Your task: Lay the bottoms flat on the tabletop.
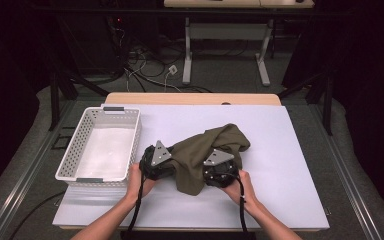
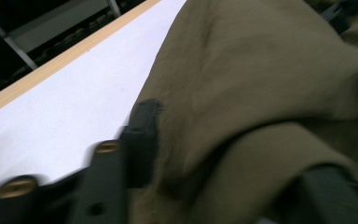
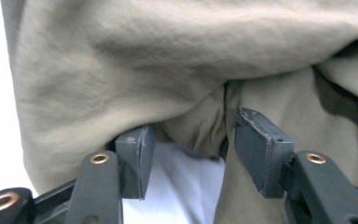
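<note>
— Black jaws of the right gripper [image 3: 189, 154] stand half apart, do you see? A fold of the olive-green cotton cloth [image 3: 168, 70] hangs down between the pads [image 3: 261, 149], but they do not press on it. So this gripper holds nothing firmly at the moment.

— And the left gripper [image 1: 156, 162]?

— Its jaws are also somewhat apart. In the left gripper view one pad [image 2: 142, 135] lies against the edge of the cloth and the fabric drapes over the other jaw. I cannot tell if it pinches anything; I think not.

— Where is the cloth lying?

— On the white table sheet [image 1: 280, 150], crumpled in a heap between the two grippers and partly over them, near the front edge. The white perforated plastic basket [image 1: 70, 155] stands just beside it on the left, with nothing inside.

— Which step is this, in your opinion?

— I judge the person is looking for a new hold on the cloth, perhaps to fold it or to gather it for the basket. Both grippers are in the fabric but neither has it.

— What must come next?

— Each gripper should close on one single layer near an edge or a corner, not on a thick bunch. Then the hands can lift and pull apart, so the cloth opens.
</note>
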A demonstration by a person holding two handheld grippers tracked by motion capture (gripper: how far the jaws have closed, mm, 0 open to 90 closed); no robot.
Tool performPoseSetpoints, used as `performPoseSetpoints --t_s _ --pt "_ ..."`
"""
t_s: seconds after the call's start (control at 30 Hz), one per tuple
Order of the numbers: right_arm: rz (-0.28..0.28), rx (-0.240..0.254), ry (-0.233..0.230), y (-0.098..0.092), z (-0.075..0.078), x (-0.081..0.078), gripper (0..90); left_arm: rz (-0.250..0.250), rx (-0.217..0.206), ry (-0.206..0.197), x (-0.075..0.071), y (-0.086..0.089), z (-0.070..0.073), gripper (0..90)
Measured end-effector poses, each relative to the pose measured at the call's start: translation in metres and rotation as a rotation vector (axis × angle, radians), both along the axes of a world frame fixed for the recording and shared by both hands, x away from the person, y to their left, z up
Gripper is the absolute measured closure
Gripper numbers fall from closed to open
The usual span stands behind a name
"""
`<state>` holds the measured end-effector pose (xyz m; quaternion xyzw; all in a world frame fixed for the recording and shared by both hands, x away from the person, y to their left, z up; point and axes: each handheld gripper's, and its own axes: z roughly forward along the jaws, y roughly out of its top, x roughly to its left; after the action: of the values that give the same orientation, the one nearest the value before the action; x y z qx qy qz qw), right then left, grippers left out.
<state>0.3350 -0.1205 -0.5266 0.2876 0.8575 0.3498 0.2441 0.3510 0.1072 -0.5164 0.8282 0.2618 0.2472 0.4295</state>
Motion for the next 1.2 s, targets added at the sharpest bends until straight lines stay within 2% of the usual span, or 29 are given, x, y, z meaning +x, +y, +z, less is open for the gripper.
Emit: performPoseSetpoints --t_s 0.07,0.13,0.17,0.2,0.3,0.37,0.57,0.67,0.73,0.8,0.87,0.93,0.97,1.03,1.1,1.13,1.2 --pt "-0.010 -0.010 0.016 0.005 -0.005 0.007 44.7 0.022 -0.008 0.008 0.004 0.000 -0.004 70.9" --pt "-0.016 -0.014 0.017 0.008 -0.010 0.014 49.4 0.046 -0.011 0.027 0.008 0.001 -0.008 77.6" --pt "-0.015 -0.021 0.021 0.010 -0.011 0.016 55.7 0.056 -0.013 0.036 0.010 0.002 -0.010 79.8" --pt "-0.029 -0.028 0.009 0.010 -0.012 0.017 65.9 0.066 -0.021 0.044 0.011 0.003 -0.011 81.4" --pt "-0.033 -0.004 0.018 0.008 -0.014 0.022 80.1 0.078 -0.038 0.064 0.013 0.004 -0.014 84.7" --pt "-0.039 0.003 0.021 0.005 -0.013 0.022 86.1 0.084 -0.039 0.059 0.012 0.005 -0.014 85.5" --pt "-0.037 -0.023 0.009 -0.013 0.002 0.015 87.7 0.102 -0.101 0.023 0.007 0.012 -0.004 86.6" --pt "-0.054 -0.027 0.006 -0.029 0.011 0.010 87.8 0.110 -0.144 0.028 0.006 0.015 0.002 86.7" --pt "-0.068 -0.040 0.008 -0.039 0.017 0.007 87.7 0.119 -0.135 0.027 0.006 0.015 0.003 86.7" --pt "-0.088 -0.059 0.003 -0.048 0.020 0.007 87.6 0.134 -0.128 0.049 0.007 0.014 0.001 86.5" --pt "-0.109 -0.075 0.015 -0.055 0.018 0.010 87.2 0.150 -0.102 0.073 0.010 0.012 -0.003 85.9" --pt "-0.117 -0.082 0.032 -0.058 0.014 0.014 85.9 0.138 -0.068 0.104 0.014 0.010 -0.007 83.4" --pt "-0.110 -0.093 0.062 -0.057 0.012 0.016 82.1 0.137 -0.070 0.108 0.014 0.010 -0.008 81.5" --pt "-0.103 -0.081 0.061 -0.056 0.012 0.016 76.5 0.127 -0.056 0.109 0.014 0.009 -0.007 75.9" --pt "-0.107 -0.061 0.067 -0.055 0.017 0.014 61.1 0.122 -0.031 0.099 0.011 0.007 -0.004 62.5" --pt "-0.091 -0.033 0.070 -0.055 0.020 0.012 56.4 0.116 -0.030 0.089 0.009 0.008 -0.002 56.0" --pt "-0.076 -0.009 0.072 -0.054 0.028 0.007 42.9 0.107 -0.020 0.080 0.005 0.008 0.001 47.8"
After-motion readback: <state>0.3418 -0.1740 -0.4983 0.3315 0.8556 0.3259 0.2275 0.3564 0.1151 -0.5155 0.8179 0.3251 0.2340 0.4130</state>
